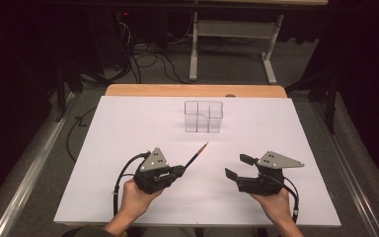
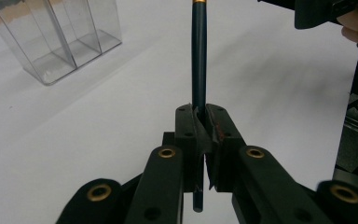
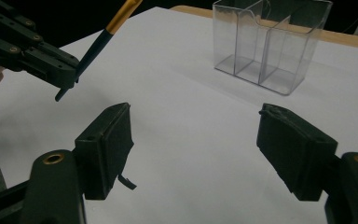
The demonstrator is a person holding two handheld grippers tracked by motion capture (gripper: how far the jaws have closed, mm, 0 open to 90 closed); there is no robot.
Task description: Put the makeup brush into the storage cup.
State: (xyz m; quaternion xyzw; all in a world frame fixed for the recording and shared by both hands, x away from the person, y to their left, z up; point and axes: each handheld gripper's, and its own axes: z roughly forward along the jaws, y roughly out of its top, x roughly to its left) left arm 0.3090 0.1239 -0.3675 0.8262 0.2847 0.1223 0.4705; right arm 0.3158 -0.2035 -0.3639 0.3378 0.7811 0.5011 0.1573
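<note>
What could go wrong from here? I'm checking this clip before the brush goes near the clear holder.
1. The left gripper clamps the brush near its tail end, so the long free end may swing or pivot in the jaws.
2. The clear organizer stands loose on the table; a poke against its wall or dividers could push or tip it.
3. The right gripper, open and empty, is not steadying the organizer.

Dark teal brush [image 2: 199,51] (gold ferrule), clear organizer [image 1: 204,116], white table [image 1: 128,128]
</note>
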